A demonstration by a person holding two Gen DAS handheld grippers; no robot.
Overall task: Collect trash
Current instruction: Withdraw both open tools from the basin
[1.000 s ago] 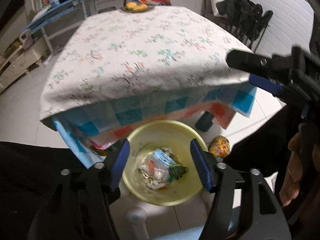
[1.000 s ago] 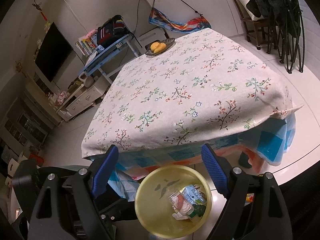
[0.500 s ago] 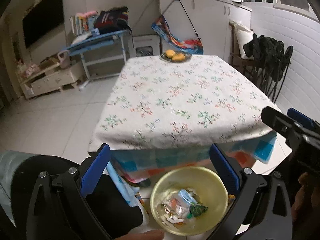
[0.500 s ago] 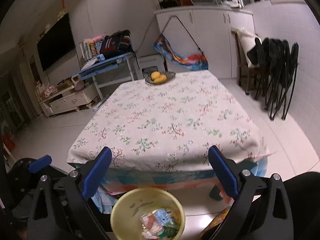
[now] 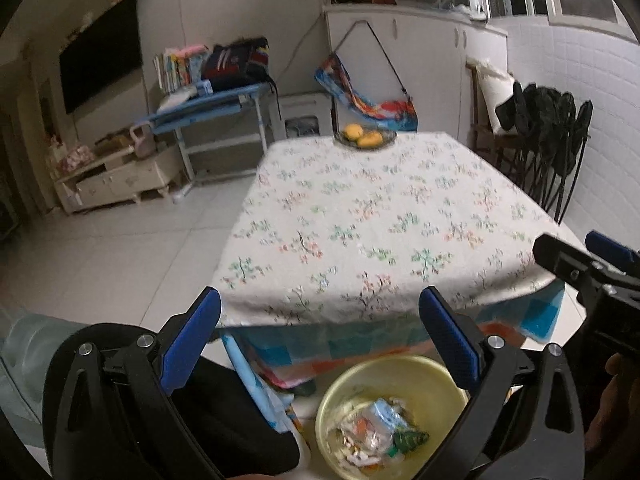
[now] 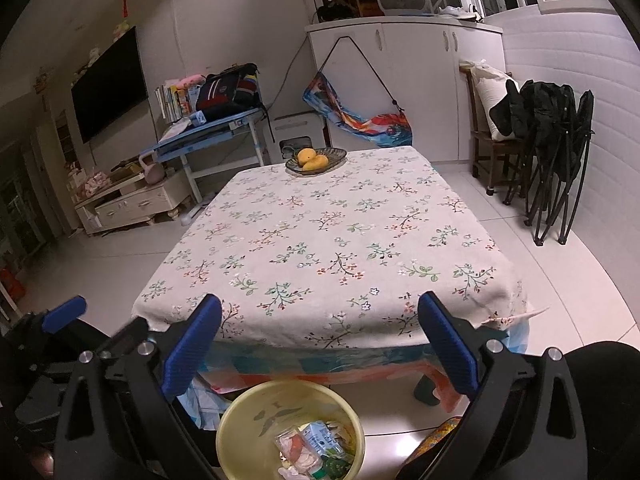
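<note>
Floral-clothed surface [image 6: 320,248] bears only a fruit dish [image 6: 316,159], while below its near edge the yellow plastic bin [image 6: 248,424], light and rigid, best gripped at its rim, holds crinkly, soft wrappers [image 6: 308,450]; left tool [image 5: 320,344] and right tool [image 6: 320,342] gape wide, empty.

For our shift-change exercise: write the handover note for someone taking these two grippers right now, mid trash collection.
Left gripper: open, holding nothing.
Right gripper: open, holding nothing.
Yellow bin: on the floor by the near table edge, below both grippers.
Done: wrappers and scraps are in the bin.
Table: only the fruit dish at the far end; no trash visible on the cloth.
Left: no loose trash shows in either view; check under the table, which is hidden.
</note>
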